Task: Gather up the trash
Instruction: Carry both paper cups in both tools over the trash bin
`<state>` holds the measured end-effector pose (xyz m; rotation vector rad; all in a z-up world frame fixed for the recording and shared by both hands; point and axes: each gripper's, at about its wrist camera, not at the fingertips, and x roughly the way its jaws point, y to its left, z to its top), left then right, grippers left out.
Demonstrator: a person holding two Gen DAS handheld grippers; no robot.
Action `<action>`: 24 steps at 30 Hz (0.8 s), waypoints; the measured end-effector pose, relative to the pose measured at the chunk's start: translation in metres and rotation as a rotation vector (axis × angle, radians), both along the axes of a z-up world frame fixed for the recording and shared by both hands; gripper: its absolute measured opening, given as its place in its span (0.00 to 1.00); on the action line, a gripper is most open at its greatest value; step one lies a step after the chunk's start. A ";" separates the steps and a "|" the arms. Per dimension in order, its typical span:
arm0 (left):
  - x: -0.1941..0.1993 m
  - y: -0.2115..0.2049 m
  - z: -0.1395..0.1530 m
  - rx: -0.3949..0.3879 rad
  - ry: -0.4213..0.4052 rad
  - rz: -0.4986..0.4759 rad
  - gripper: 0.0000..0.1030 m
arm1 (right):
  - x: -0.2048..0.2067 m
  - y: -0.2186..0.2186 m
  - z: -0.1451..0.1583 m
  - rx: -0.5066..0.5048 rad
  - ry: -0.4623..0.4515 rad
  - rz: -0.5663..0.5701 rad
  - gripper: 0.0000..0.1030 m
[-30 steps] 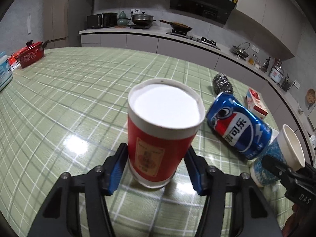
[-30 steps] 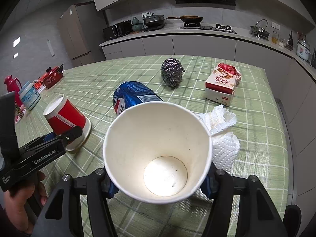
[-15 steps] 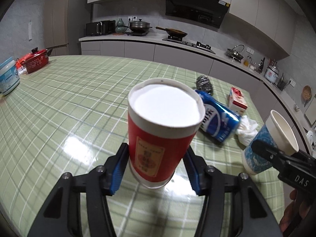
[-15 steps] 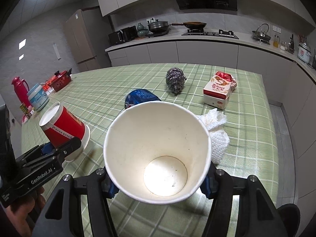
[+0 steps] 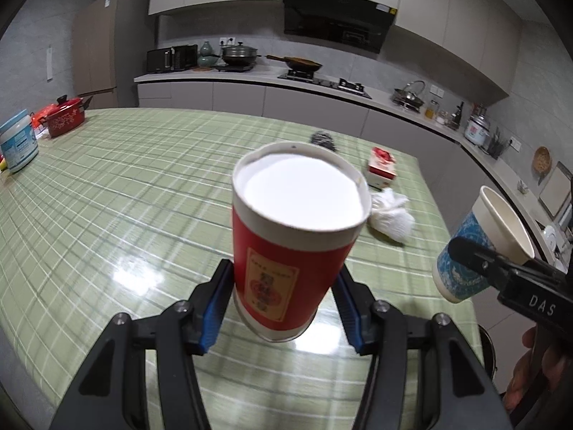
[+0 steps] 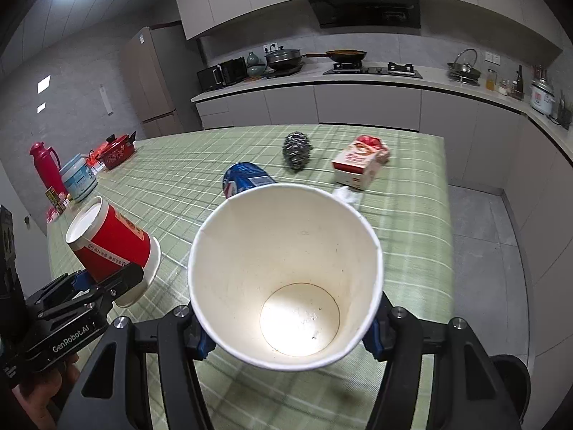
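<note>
My left gripper (image 5: 283,301) is shut on a red paper cup (image 5: 286,268), held upside down above the green checked table (image 5: 125,186); the cup also shows in the right wrist view (image 6: 114,243). My right gripper (image 6: 286,329) is shut on a blue-and-white paper cup (image 6: 283,268), empty and mouth toward the camera; it also shows in the left wrist view (image 5: 476,251). On the table lie a blue Pepsi can (image 6: 247,179), a crumpled white tissue (image 5: 390,211), a red-and-white carton (image 6: 360,161) and a steel wool scrubber (image 6: 297,147).
A red pot (image 6: 116,147), a white tub (image 6: 78,179) and a red thermos (image 6: 44,165) stand at the table's far left end. A dark round bin (image 6: 515,376) shows on the floor off the table's right edge. The kitchen counter (image 6: 358,79) runs behind.
Both grippers have lifted and pulled back from the table with their cups. The can, tissue and carton now lie farther off in both views.
</note>
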<state>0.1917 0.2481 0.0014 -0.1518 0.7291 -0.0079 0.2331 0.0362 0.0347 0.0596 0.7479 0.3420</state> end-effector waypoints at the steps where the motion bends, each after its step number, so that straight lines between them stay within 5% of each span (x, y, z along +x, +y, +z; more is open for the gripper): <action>1: -0.001 -0.006 0.000 0.002 0.001 -0.011 0.55 | -0.004 -0.007 0.002 0.000 -0.003 -0.007 0.62; 24: -0.025 -0.199 0.007 -0.004 -0.009 -0.323 0.55 | -0.096 -0.222 0.012 -0.006 -0.003 -0.305 0.62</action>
